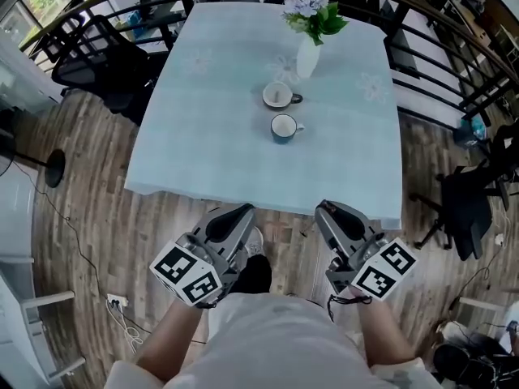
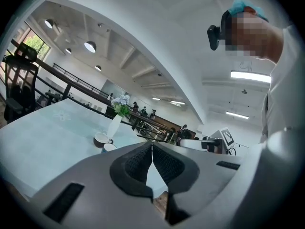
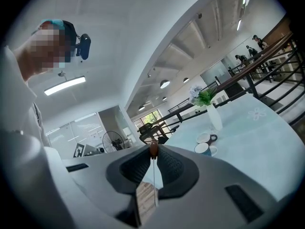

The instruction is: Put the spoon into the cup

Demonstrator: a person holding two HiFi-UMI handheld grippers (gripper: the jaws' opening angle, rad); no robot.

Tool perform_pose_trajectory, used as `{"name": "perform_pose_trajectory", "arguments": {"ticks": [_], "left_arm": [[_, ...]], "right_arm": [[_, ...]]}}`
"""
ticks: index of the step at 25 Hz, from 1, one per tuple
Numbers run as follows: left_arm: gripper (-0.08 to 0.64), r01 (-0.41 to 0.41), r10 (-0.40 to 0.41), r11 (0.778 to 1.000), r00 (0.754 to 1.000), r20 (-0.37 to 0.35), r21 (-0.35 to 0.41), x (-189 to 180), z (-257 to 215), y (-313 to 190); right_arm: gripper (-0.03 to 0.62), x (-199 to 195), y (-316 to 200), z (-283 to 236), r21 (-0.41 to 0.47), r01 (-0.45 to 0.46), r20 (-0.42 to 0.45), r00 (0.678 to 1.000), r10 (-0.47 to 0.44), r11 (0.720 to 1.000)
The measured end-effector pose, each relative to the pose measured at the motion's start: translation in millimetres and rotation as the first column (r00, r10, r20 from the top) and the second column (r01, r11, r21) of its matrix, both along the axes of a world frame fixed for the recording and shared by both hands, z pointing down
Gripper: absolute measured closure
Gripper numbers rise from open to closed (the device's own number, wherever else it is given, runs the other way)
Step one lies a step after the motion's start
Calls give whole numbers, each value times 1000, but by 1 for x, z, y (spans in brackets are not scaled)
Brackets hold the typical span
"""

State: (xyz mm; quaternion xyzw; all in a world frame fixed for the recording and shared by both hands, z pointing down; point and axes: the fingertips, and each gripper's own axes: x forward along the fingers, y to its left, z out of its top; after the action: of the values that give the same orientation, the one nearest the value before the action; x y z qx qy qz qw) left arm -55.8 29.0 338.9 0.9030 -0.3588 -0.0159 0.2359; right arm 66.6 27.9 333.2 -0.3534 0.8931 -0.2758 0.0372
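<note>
– Fingers (image 2: 135, 167) on the left gripper (image 2: 152, 146): how do they stand?
– Pressed together, pad to pad, with nothing between them. The right gripper (image 3: 153, 154) has its fingers (image 3: 170, 168) clamped on the spoon (image 3: 153, 148).
– Now the scene, biggest thing first.
– The wooden floor (image 1: 89, 209) comes first. Then the table (image 1: 211, 144) under a pale blue cloth, filling the upper middle of the head view. Both grippers hang just off its 6 o'clock edge, over the floor and well apart from everything on the cloth.
– What comes next in size?
– A dark office chair (image 1: 97, 55) off the table's 10 o'clock corner.
– And on the table itself?
– A white vase (image 1: 307, 57) stands upright toward the 12 o'clock end, right of the centre line, with pale flowers (image 1: 312, 8) and green leaves in it. At about 7 o'clock from the vase, and near it, sits the brown cup (image 1: 278, 96), white inside, with its dark handle pointing to 3 o'clock. At 6 o'clock from that one, near it but not touching, is the blue cup (image 1: 284, 127), also white inside, with its white handle also at 3 o'clock.
– Are those 2 cups upright?
– Yes, both stand mouth up.
– And the smallest thing?
– The spoon. In the right gripper view it shows edge-on, as 1 thin strip between the pads with a brown tip poking out past the fingertips. I cannot tell which end that is. The blue cup lies at roughly 11 o'clock from the right gripper, well apart from it.
</note>
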Motion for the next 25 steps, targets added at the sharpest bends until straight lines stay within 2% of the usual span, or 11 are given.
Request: {"name": "perform_pose_trajectory", "arguments": {"ticks": [13, 25], "left_arm": [[540, -65, 65, 997, 998, -8, -38, -53, 7, -120], [540, -85, 84, 995, 996, -24, -47, -71, 9, -166]], "right_arm": [[538, -48, -118, 0, -20, -53, -74, 996, 51, 998], [538, -64, -172, -14, -1, -85, -94, 992, 84, 996]]}}
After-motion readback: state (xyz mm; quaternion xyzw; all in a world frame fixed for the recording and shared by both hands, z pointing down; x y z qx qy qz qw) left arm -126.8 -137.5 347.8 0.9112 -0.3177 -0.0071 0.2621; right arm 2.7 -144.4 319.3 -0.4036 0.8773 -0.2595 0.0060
